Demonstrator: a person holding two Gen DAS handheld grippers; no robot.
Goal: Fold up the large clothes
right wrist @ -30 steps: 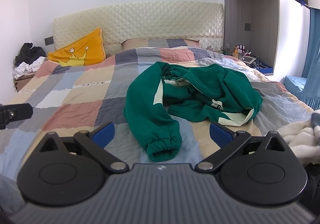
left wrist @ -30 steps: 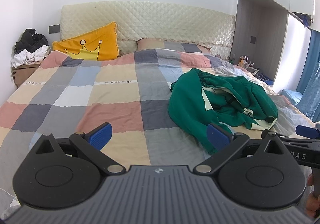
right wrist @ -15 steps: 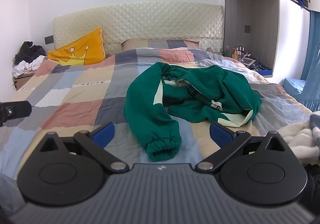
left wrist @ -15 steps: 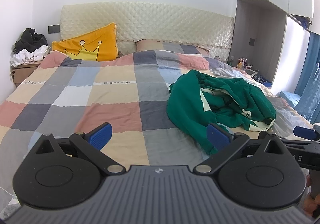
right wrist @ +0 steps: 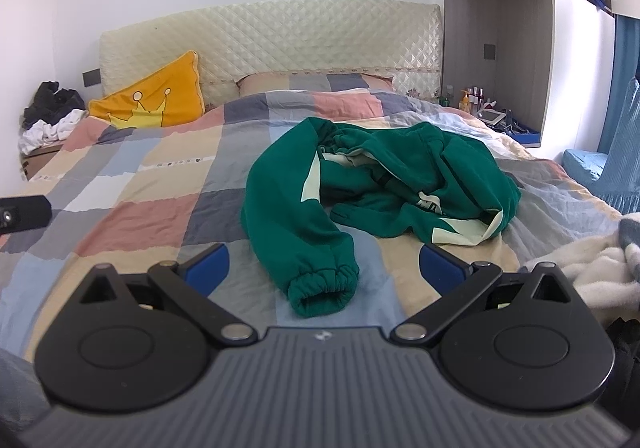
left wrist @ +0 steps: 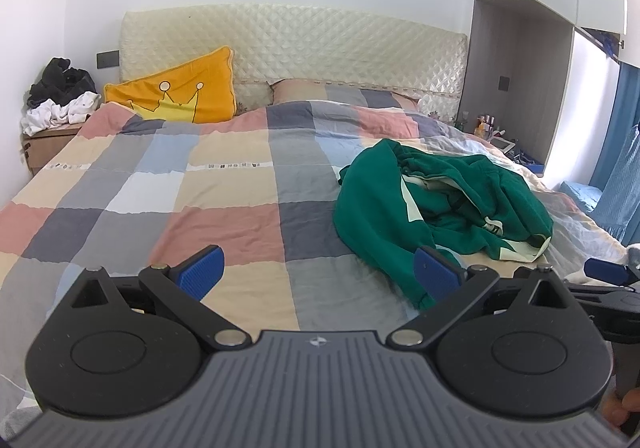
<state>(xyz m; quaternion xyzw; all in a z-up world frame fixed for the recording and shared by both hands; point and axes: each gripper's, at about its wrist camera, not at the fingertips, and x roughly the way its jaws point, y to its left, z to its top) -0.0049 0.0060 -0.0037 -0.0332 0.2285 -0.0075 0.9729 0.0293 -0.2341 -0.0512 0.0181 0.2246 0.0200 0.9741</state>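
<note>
A crumpled green sweatshirt (left wrist: 448, 203) (right wrist: 380, 183) with pale yellow panels lies bunched on the right half of a checked bedspread (left wrist: 224, 203) (right wrist: 152, 207). One sleeve runs toward me and ends in a ribbed cuff (right wrist: 324, 290). My left gripper (left wrist: 320, 276) hovers open above the bed's near edge, its right blue pad beside the sleeve. My right gripper (right wrist: 324, 266) is open too, with the cuff lying between and just beyond its blue pads, apart from them. Neither gripper holds anything.
An orange crown cushion (left wrist: 180, 95) leans on the quilted headboard (left wrist: 296, 47). Clothes are piled on a bedside stand (left wrist: 56, 103) at left. A white fluffy blanket (right wrist: 580, 264) lies at the bed's right near corner. Bottles and a blue tray sit in the alcove (right wrist: 492, 111) at right.
Both cameras have drifted only slightly. The sweatshirt and the open jaws stay as they were.
</note>
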